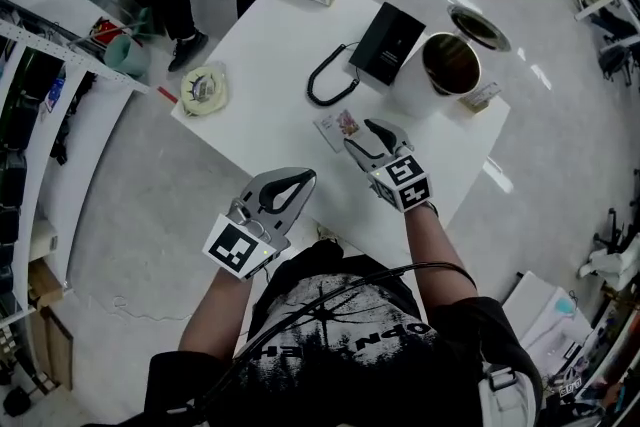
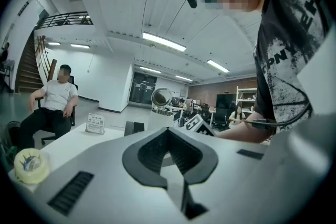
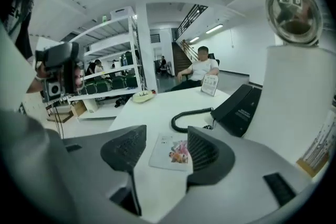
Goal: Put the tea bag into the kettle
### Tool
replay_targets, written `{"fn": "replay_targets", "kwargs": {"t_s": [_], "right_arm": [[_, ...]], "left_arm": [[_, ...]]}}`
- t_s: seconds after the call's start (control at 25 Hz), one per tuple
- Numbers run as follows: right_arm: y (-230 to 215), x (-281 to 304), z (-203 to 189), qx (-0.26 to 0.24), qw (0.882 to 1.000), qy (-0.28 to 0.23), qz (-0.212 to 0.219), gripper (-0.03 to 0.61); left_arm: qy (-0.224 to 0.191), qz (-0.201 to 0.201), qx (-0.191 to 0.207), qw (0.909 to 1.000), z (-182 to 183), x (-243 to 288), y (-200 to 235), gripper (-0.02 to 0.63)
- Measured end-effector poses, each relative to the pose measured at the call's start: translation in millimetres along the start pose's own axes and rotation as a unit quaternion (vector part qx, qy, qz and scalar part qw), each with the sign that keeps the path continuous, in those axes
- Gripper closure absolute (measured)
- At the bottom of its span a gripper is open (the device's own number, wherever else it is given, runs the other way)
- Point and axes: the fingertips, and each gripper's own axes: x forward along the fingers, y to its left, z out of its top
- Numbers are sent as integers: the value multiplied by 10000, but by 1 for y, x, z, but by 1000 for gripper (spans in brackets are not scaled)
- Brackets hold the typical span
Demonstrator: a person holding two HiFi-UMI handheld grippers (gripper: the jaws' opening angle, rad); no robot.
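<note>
Step in hand, prob.: closing right gripper [image 1: 372, 133] on tea bag [image 1: 338, 127]. Jaws apart, sachet framed between them, not yet touched. Tea bag flat on surface [image 1: 270, 65], well apart from kettle [image 1: 450, 65], on wearer's side of it, nearer than black box [image 1: 385, 43] w/ coiled cord. To do it well: come lower, catch one raised edge, pinch only that edge, no pressing flat. Left gripper [image 1: 298, 181] further from kettle, jaws together, empty. Sachet near-square; long axis prob. toward kettle, printed end that way, not certain.
</note>
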Motion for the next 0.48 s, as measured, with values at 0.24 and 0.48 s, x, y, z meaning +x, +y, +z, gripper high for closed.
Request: {"fn": "replay_targets", "kwargs": {"t_s": [0.24,0.48], "right_arm": [[-10,51,-35,116,9976,661,-153,248],[-16,85,-60,184,9927,1177,-168,175]], "left_arm": [[84,144,-126,9998,-14,-11,10,601],[153,332,-255,9990,-27,-24,21,601]]}}
